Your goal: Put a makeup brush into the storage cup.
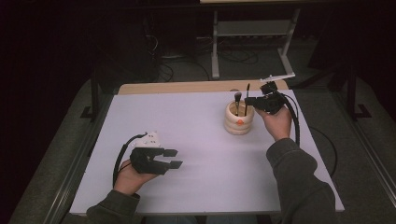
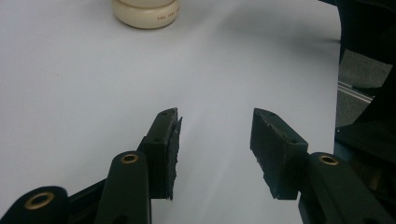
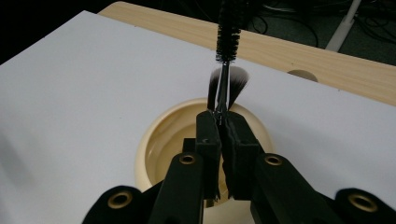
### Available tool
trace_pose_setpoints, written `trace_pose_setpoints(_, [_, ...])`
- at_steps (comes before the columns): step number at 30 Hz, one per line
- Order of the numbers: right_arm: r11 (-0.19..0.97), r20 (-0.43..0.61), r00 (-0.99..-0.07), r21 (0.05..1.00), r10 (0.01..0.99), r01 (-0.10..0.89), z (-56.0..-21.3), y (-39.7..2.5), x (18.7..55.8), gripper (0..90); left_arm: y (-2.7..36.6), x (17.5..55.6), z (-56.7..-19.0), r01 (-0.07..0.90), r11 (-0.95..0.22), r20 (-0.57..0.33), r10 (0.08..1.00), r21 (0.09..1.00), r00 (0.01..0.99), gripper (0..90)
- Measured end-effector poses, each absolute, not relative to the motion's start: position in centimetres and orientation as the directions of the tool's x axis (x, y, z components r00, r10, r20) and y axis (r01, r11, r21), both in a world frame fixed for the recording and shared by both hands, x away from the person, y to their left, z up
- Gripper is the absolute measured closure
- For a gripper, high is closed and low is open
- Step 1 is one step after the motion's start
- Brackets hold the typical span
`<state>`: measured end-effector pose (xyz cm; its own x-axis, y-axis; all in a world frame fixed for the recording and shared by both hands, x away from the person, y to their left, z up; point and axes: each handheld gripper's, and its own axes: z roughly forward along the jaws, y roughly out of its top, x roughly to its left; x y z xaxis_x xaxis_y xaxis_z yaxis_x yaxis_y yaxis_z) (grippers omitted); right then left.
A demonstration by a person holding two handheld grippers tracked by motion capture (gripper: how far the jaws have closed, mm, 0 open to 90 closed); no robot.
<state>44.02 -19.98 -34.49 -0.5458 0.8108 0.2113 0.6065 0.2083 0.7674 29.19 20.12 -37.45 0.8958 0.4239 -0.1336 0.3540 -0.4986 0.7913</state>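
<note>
A cream ribbed cup (image 1: 238, 120) stands right of the middle of the white table (image 1: 187, 121). A makeup brush (image 1: 237, 99) with dark, white-tipped bristles stands upright in it. My right gripper (image 1: 248, 101) hovers at the cup's right rim, shut on the thin stem of a black spoolie brush (image 1: 247, 89) that points up. In the right gripper view the gripper (image 3: 219, 119) pinches that stem over the cup's mouth (image 3: 163, 140), with the spoolie head (image 3: 229, 28) above and the makeup brush (image 3: 236, 84) behind. My left gripper (image 1: 173, 158) rests low at the front left, open and holding nothing (image 2: 215, 121).
A bare wooden strip (image 1: 201, 87) with a round hole (image 3: 302, 74) runs along the table's far edge. Behind it on the floor stand a metal frame (image 1: 252, 28) and loose cables. The table's right edge (image 2: 337, 79) lies beyond the left gripper.
</note>
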Motion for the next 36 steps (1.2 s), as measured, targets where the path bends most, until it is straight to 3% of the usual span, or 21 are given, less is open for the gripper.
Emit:
trace_pose_setpoints(7, [0.214, 0.211, -0.546, 0.762, 0.811, 0.611, -34.7, -20.0, 43.9, 83.5, 20.1, 29.2, -37.5, 0.354, -0.498, -0.134, 0.424, 0.792, 0.896, 51.3])
trace_pose_setpoints(36, [0.199, 0.234, -0.573, 0.782, 0.786, 0.591, -34.2, -21.3, 41.2, 59.8, 20.9, 29.3, -37.3, 0.372, -0.477, -0.134, 0.461, 0.796, 0.877, 47.5])
